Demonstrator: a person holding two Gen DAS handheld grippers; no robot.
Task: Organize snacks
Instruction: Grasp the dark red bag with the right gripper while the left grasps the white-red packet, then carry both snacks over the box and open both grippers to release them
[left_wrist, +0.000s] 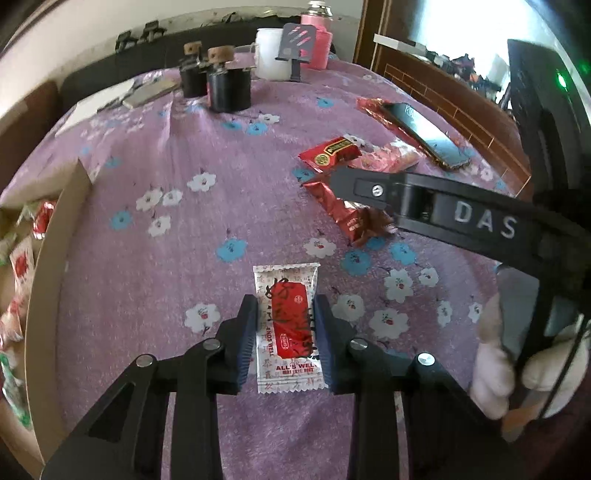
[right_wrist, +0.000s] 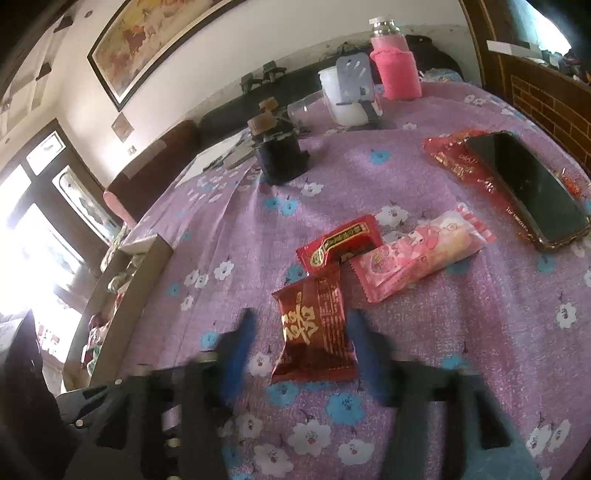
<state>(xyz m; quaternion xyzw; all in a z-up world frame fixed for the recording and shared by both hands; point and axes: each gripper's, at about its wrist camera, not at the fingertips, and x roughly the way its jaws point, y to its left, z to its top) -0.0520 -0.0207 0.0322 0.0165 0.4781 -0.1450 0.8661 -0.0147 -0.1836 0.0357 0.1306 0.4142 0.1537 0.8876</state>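
My left gripper is shut on a white snack packet with a red label, its pads pressing both long edges over the purple flowered cloth. My right gripper is open and blurred, its fingers either side of a dark red snack packet without touching it; that packet also shows in the left wrist view under the right gripper's arm. Beyond lie a bright red packet and a pink packet. A cardboard box at the left holds several snacks.
A phone lies on a red foil wrapper at the right. Black holders, a white cup, a pink bottle and papers stand at the far side of the table. The box wall borders the left.
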